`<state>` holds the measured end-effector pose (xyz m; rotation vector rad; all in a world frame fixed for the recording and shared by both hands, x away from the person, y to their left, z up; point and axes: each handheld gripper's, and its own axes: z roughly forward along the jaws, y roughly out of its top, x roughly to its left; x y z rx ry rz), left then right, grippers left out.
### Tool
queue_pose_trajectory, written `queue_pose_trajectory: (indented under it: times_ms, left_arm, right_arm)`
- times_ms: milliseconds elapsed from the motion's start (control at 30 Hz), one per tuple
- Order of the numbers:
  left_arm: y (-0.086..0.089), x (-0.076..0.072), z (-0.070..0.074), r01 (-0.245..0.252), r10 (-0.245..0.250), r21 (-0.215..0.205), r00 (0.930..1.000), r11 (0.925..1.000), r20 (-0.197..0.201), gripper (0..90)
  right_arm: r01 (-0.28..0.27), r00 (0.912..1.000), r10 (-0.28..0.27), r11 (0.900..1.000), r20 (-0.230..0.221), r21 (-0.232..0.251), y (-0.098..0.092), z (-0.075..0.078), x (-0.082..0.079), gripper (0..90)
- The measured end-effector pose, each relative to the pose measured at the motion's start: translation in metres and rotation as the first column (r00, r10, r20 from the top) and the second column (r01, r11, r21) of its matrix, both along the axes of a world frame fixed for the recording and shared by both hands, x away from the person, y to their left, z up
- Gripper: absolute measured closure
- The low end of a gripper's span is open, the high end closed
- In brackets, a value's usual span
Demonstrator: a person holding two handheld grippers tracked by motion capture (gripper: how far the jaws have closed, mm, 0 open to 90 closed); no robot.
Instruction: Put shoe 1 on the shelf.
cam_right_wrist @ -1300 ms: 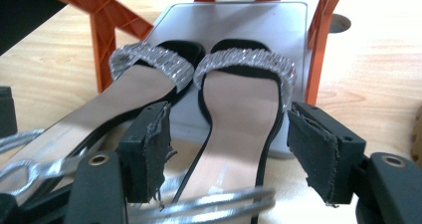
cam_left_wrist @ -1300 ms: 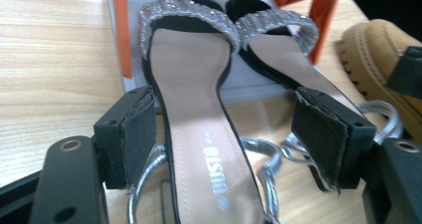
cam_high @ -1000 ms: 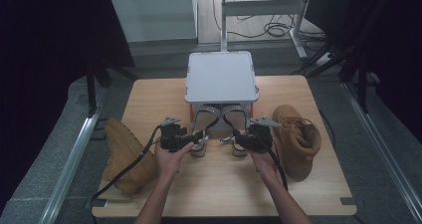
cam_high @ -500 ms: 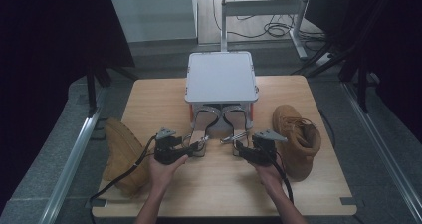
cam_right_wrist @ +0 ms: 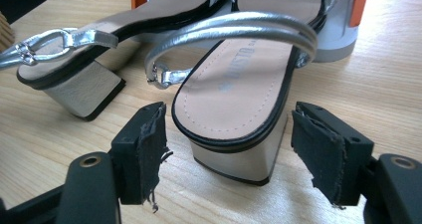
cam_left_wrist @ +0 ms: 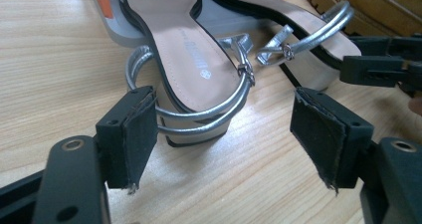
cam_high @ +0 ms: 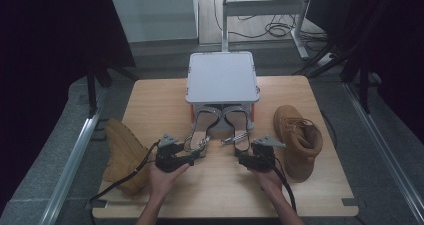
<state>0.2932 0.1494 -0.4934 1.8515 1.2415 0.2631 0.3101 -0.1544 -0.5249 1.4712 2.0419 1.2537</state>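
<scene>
A: Table [cam_high: 165, 97], high view. Grey box [cam_high: 222, 77] sits upper centre, its back edge at the table's far edge. Two silver sandals poke out from under its near side, heels toward the bottom of the frame.

B: Left sandal [cam_high: 200, 130] and right sandal [cam_high: 237, 130]?

A: Yes, side by side, toes tucked under the box. Left gripper [cam_high: 192, 157] sits lower centre-left, just below the left sandal's heel. Right gripper [cam_high: 240, 159] sits lower centre-right, just below the right sandal's heel.

B: Jaws?

A: Left gripper view: jaws spread wide, pads bare, the left sandal's heel [cam_left_wrist: 199, 124] and its double strap [cam_left_wrist: 204, 117] ahead, between the two pads but untouched as far as I can tell. Right gripper view: jaws spread wide too (they have just been opening further), the right sandal's heel block [cam_right_wrist: 239, 154] between them, a gap showing on both sides. Nothing gripped.

B: Room to move?

A: Bare wood across the bottom strip of the frame, around both hands. A tan boot [cam_high: 300, 140] stands at centre right, close beside the right hand and near the table's right edge. A second boot [cam_high: 125, 155] lies at lower left, overhanging the table's left edge, close to the left hand. Open wood upper left and upper right of the box.
</scene>
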Motion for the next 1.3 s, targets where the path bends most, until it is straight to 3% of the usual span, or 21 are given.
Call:
queue_pose_trajectory:
  times_ms: [467, 833, 1300]
  left_arm:
    - [-0.016, -0.006, -0.010, -0.008, 0.007, 0.094, 1.0000, 0.9955, 0.006, 27.0]
    - [-0.023, -0.003, -0.016, -0.031, 0.032, 0.120, 0.9995, 0.9923, -0.002, 34.6]
    - [-0.029, 0.002, -0.022, -0.040, 0.042, 0.124, 0.9991, 0.9915, -0.009, 35.4]
  right_arm:
    - [-0.004, 1.0000, 0.004, 1.000, -0.005, -0.006, 0.004, -0.007, 0.003, 29.0]
    - [-0.009, 1.0000, 0.009, 1.000, -0.001, -0.008, 0.005, -0.006, 0.001, 29.0]
    - [0.000, 1.0000, 0.000, 1.000, -0.007, -0.003, 0.002, -0.008, 0.001, 29.4]
